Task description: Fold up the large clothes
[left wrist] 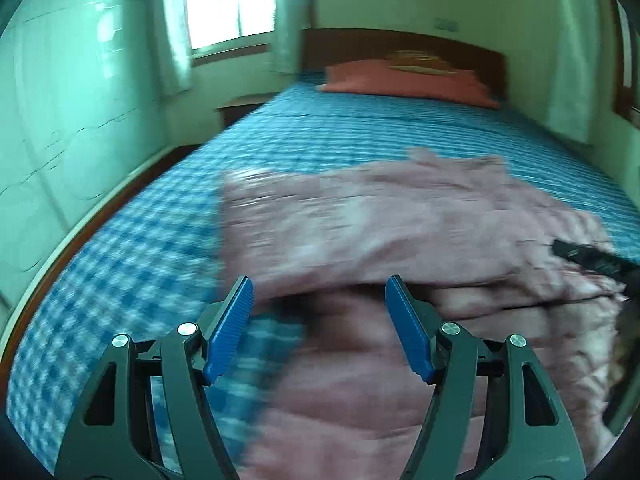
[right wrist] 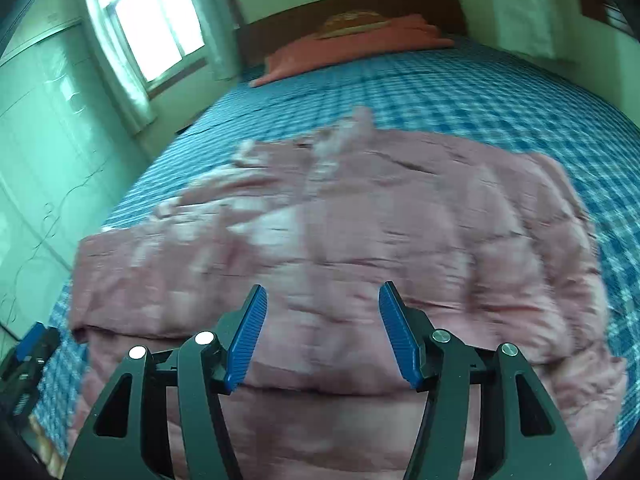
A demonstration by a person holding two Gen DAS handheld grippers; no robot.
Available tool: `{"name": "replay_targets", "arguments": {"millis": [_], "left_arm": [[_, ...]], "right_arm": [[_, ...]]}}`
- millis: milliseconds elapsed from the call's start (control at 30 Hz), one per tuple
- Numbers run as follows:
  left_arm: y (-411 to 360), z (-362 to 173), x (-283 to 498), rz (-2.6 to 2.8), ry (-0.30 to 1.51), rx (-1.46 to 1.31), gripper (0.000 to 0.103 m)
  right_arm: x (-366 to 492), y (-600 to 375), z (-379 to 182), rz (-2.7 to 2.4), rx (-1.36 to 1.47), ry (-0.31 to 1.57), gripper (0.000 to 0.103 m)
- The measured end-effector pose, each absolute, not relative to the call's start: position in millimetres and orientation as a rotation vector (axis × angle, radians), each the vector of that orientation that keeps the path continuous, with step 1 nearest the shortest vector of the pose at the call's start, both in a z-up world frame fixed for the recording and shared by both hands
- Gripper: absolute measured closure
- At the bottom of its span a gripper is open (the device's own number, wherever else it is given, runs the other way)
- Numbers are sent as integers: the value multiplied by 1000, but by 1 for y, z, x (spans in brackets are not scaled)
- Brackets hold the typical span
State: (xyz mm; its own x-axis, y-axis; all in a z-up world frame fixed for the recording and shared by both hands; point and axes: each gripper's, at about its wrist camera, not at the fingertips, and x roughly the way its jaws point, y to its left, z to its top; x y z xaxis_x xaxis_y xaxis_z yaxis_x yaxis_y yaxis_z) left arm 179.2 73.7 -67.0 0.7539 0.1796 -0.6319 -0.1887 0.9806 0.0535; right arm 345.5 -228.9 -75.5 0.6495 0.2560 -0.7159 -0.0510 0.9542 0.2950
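A large pink quilted garment (left wrist: 380,220) lies spread on the bed, its near part folded over on itself; it also fills the middle of the right wrist view (right wrist: 340,232). My left gripper (left wrist: 320,286) is open and empty, just above the garment's near left edge. My right gripper (right wrist: 322,296) is open and empty above the garment's near fold. The right gripper shows at the right edge of the left wrist view (left wrist: 588,260). The left gripper shows at the lower left of the right wrist view (right wrist: 28,356). Both views are motion-blurred.
The bed has a blue checked sheet (left wrist: 140,240) (right wrist: 480,92), an orange pillow (left wrist: 404,80) (right wrist: 352,44) and a dark wooden headboard (left wrist: 360,44). A window with curtains (left wrist: 228,0) and a pale wardrobe (left wrist: 60,100) stand to the left.
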Motion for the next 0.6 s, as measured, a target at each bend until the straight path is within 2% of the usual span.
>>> {"name": "replay_targets", "arguments": {"millis": [233, 267, 300, 333, 433, 600], "left_arm": [[138, -81, 177, 308, 725, -101, 35], [139, -84, 178, 312, 728, -99, 35], [141, -85, 178, 315, 731, -98, 35], [143, -87, 179, 316, 735, -98, 35], [146, -89, 182, 314, 739, -108, 35], [142, -90, 189, 302, 732, -114, 35]], "right_arm": [[376, -167, -97, 271, 317, 952, 43], [379, -162, -102, 281, 321, 965, 49], [379, -158, -105, 296, 323, 971, 71], [380, -154, -107, 309, 322, 977, 85], [375, -157, -100, 311, 323, 950, 95], [363, -192, -73, 226, 265, 859, 96]]}}
